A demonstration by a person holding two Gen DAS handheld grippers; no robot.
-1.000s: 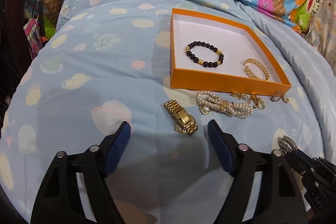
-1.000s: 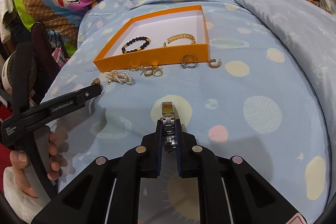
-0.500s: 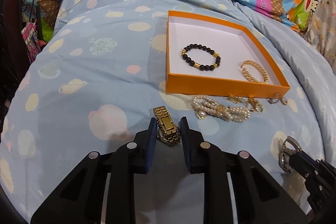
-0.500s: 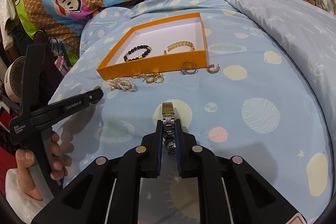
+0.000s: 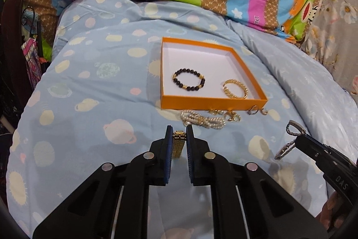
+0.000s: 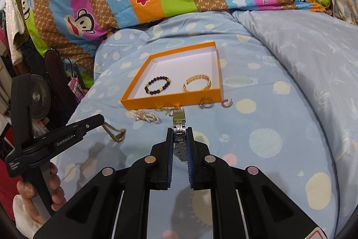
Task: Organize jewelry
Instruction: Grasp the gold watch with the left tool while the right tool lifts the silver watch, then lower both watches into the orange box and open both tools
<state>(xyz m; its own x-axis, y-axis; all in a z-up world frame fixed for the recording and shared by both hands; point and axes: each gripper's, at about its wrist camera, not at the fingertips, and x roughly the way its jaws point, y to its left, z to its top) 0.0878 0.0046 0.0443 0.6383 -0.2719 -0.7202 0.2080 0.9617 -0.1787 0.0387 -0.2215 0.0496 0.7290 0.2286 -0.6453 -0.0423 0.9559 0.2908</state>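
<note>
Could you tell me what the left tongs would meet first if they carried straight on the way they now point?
Probably the pearl bracelet lying just ahead of the left tongs, which grip a gold watch; the orange box comes next. Depth is uncertain.

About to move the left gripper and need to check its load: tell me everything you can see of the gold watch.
The gold watch is a shiny metal link band, clamped between the blue pads of the left gripper, whose jaws have just closed on it. From the right wrist view it dangles clear above the blue bedspread, its round case hanging lowest.
</note>
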